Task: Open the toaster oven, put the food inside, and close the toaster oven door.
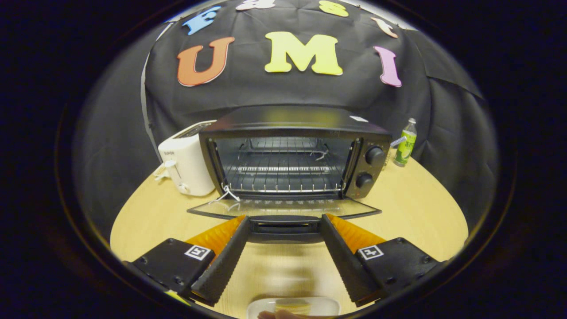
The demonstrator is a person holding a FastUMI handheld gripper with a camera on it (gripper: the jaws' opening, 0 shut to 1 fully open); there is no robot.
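A black toaster oven [292, 150] stands on the wooden table with its glass door [283, 207] folded flat down toward me. Its wire rack [283, 175] is bare inside. The door handle [285, 227] lies between my fingertips, but my gripper [283, 221] is open and the fingers stand apart from it on either side. Below the fingers, near me, a small white plate [294, 306] holds a pale round piece of food [292, 305]; something pinkish, perhaps a fingertip, touches its near edge.
A white pop-up toaster [186, 161] stands left of the oven, close against it. A green drink bottle [405, 144] is at the back right. Two knobs [370, 167] sit on the oven's right panel. Bare tabletop [416, 208] spreads to the right of the open door.
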